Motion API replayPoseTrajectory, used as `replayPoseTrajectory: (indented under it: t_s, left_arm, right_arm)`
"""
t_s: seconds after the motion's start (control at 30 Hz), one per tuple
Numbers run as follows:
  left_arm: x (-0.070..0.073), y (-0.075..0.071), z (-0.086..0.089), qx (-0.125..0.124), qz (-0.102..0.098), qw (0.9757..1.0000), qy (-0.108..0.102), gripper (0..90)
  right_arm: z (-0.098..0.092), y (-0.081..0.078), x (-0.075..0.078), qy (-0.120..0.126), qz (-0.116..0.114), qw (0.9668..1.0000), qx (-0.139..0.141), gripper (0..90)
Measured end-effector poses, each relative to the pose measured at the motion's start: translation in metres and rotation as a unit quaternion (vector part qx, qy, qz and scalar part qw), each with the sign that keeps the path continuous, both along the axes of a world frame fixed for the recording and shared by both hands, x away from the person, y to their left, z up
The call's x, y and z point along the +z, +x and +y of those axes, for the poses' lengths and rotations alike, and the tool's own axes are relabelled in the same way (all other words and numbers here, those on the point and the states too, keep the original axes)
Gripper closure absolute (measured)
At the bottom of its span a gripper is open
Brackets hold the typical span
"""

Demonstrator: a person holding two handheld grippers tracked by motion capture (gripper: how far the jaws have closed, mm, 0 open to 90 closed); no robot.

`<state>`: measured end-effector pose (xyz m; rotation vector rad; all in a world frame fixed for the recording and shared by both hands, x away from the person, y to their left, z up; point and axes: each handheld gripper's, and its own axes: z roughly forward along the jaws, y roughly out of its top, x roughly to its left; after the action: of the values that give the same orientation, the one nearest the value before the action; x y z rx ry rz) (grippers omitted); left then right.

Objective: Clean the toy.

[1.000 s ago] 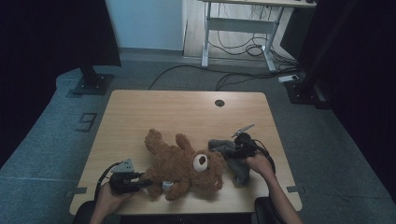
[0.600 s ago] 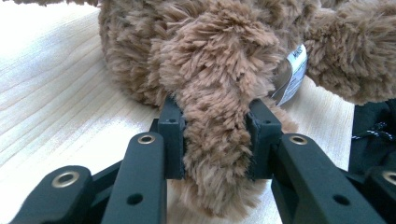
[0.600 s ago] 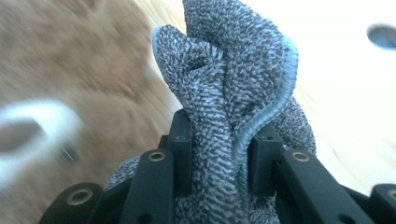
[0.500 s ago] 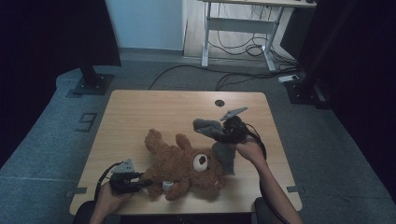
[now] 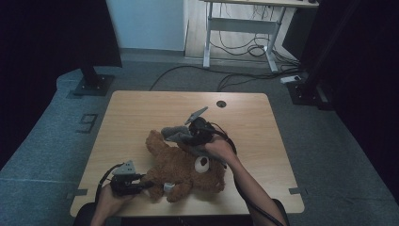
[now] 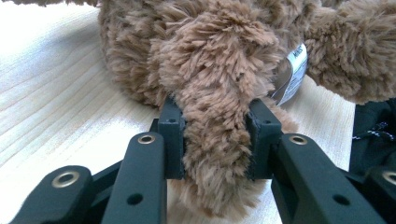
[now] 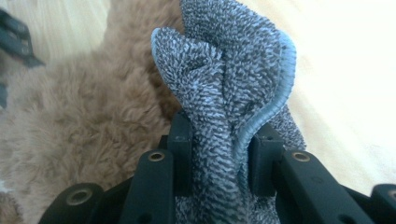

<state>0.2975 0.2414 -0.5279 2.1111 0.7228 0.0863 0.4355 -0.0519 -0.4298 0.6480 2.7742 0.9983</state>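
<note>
Your left gripper (image 5: 141,184) is pinching the brown teddy bear's (image 5: 183,167) limb; your right gripper (image 5: 181,135) is clamping a grey cloth (image 7: 229,84) above it.

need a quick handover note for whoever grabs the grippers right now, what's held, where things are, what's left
Left gripper: shut on a limb of the brown teddy bear, pinning it at the near edge of the wooden table.
Right gripper: shut on a bunched grey cloth, held above the bear's upper body.
Done: bear steadied, cloth picked up.
Left: probably bring the cloth onto the bear to wipe or cover it; keep the left grip while you do.
</note>
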Motion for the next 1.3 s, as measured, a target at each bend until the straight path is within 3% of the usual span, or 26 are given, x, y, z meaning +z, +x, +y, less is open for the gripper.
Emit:
replayPoseTrajectory:
  t_s: [0.13,0.33,0.57,0.7,0.8,1.07,1.3]
  left_arm:
    - [0.0,0.0,0.0,0.0,0.0,1.0,0.0,64.9]
    - [0.0,0.0,0.0,0.001,0.0,1.0,-0.001,65.0]
    - [0.0,0.0,-0.001,0.001,0.001,1.0,-0.002,64.9]
    - [0.0,0.0,-0.001,0.0,0.001,1.0,-0.001,64.9]
    - [0.0,0.0,-0.001,0.0,0.001,1.0,-0.001,65.0]
    - [0.0,0.0,-0.001,0.001,0.001,1.0,-0.001,64.8]
    - [0.0,-0.001,-0.001,0.001,-0.003,1.0,0.001,64.4]
  right_arm:
    - [0.009,0.0,-0.017,-0.027,0.019,0.9994,0.015,67.3]
    - [0.003,0.008,-0.034,-0.054,0.039,0.9978,0.002,67.9]
    - [-0.014,0.018,-0.045,-0.05,0.065,0.9963,-0.022,68.1]
    - [-0.022,0.021,-0.046,-0.054,0.063,0.9959,-0.037,68.1]
    - [-0.027,0.019,-0.038,-0.055,0.05,0.9962,-0.046,68.0]
    - [-0.039,0.002,0.013,-0.028,0.003,0.9986,-0.046,67.9]
    - [-0.018,-0.017,0.044,-0.011,-0.019,0.9997,-0.01,67.8]
